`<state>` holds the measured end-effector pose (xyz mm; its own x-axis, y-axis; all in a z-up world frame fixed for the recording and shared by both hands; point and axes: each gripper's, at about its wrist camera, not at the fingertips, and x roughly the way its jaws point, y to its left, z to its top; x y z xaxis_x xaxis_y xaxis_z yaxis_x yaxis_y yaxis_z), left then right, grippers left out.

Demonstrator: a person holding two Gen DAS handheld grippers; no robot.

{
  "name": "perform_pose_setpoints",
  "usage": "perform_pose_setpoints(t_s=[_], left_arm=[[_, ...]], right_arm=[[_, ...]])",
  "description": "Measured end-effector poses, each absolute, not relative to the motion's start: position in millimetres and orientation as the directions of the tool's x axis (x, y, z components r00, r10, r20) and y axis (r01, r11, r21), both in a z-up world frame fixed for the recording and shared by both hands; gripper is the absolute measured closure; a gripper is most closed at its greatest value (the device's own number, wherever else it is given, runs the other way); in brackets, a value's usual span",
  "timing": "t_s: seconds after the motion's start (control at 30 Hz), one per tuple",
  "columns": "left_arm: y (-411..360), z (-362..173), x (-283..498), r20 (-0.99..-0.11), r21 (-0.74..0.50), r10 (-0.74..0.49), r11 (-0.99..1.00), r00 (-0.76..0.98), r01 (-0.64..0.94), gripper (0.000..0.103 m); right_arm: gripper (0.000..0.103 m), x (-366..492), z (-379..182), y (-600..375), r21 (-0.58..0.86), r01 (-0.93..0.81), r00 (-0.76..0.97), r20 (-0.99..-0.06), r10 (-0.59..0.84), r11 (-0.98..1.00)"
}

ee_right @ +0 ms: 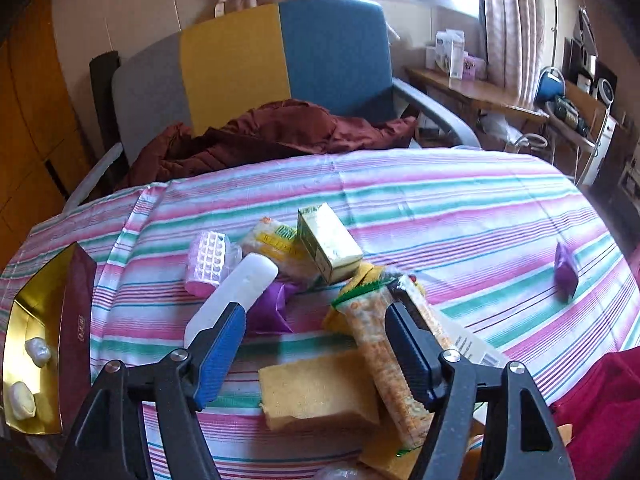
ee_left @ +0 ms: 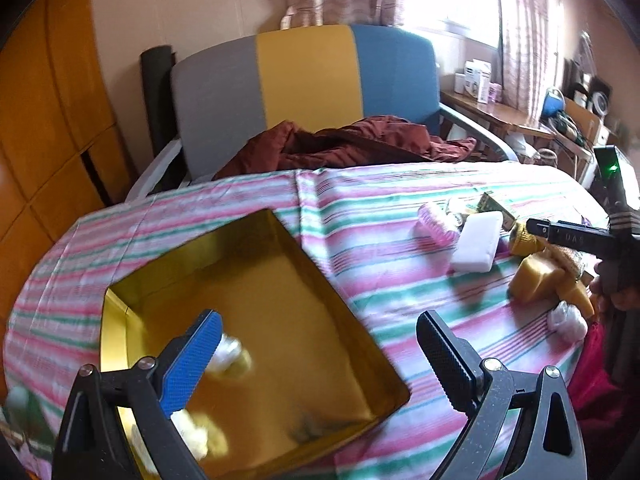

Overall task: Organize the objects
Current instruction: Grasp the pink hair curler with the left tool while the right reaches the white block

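A gold-lined box (ee_left: 280, 296) sits on the striped tablecloth at the left; it also shows in the right wrist view (ee_right: 44, 312), holding two pale wrapped pieces (ee_right: 38, 350). My left gripper (ee_left: 320, 344) is open and empty above the box. My right gripper (ee_right: 314, 320) is open over a pile: a white block (ee_right: 230, 296), a yellow sponge (ee_right: 316, 392), a long snack packet (ee_right: 380, 356) lying between the jaws, a green-gold carton (ee_right: 328, 242), a pink hair roller (ee_right: 208, 264) and a purple wrapper (ee_right: 272, 304).
A second purple packet (ee_right: 566, 268) lies apart at the right. Behind the table stands a grey, yellow and blue chair (ee_right: 248, 60) with a dark red jacket (ee_right: 264, 128). A red cloth (ee_right: 600, 404) is at the near right edge.
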<state>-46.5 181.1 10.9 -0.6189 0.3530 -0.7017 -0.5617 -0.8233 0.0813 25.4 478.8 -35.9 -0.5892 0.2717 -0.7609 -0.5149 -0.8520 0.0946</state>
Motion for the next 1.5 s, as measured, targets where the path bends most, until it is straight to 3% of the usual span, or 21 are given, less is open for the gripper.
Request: perform_pose_setpoints(t_s=[0.37, 0.67, 1.1, 1.3, 1.37, 1.47, 1.5], left_arm=[[265.0, 7.9, -97.1, -0.762, -0.022, 0.427, -0.768, -0.487, -0.640, 0.004], [339.4, -16.0, -130.8, -0.787, 0.138, 0.404, -0.620, -0.465, -0.772, 0.004], [412.3, -73.5, -146.8, -0.871, 0.167, 0.391, -0.336, -0.299, -0.927, 0.004], [427.3, -82.3, -151.8, -0.862, 0.168, 0.424, -0.277, -0.277, -0.946, 0.004], [431.3, -86.0, -153.1, -0.865, 0.157, 0.427, -0.269, -0.264, -0.950, 0.007], [429.8, -90.6, -157.8, -0.883, 0.063, 0.433, -0.276, -0.183, -0.959, 0.027], [427.1, -90.0, -159.5, -0.882, 0.042, 0.438, -0.293, -0.173, -0.955, 0.027]], right_arm=[[0.029, 19.1, -37.8, 458.1, 0.129, -0.399, -0.620, -0.768, 0.163, -0.908], [0.029, 21.3, -38.9, 463.0, 0.187, -0.393, -0.630, -0.768, 0.116, -0.901], [0.029, 20.8, -42.0, 475.1, 0.216, -0.408, -0.617, -0.782, 0.093, -0.887], [0.029, 22.0, -43.4, 479.9, 0.233, -0.417, -0.612, -0.786, 0.082, -0.878], [0.029, 21.7, -44.5, 479.9, 0.233, -0.418, -0.608, -0.790, 0.080, -0.878], [0.029, 20.9, -45.0, 479.9, 0.230, -0.419, -0.604, -0.793, 0.081, -0.878], [0.029, 20.9, -45.1, 479.9, 0.229, -0.419, -0.604, -0.793, 0.081, -0.878]])
